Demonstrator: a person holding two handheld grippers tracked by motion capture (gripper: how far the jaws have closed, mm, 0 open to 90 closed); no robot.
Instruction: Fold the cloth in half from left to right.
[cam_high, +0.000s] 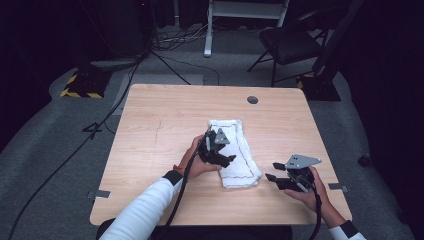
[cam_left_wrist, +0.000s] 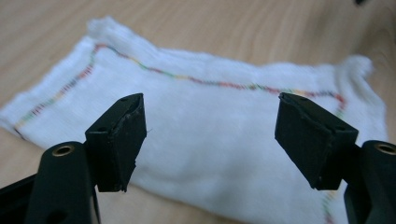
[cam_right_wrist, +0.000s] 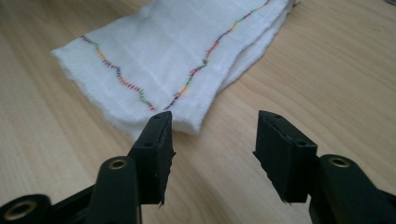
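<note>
A folded white cloth with a multicoloured stitched border lies flat in the middle of the wooden table. My left gripper hovers at the cloth's left edge, open, and the left gripper view shows the cloth spread beyond its jaws with nothing between them. My right gripper rests near the table's front right, a short way from the cloth's near corner, open and empty. The right gripper view looks past its fingertips onto that folded corner.
A dark round grommet sits in the table near its far edge. Beyond the table stand a folding chair, a white stand leg and loose cables on the grey floor. Bare wood lies left of the cloth.
</note>
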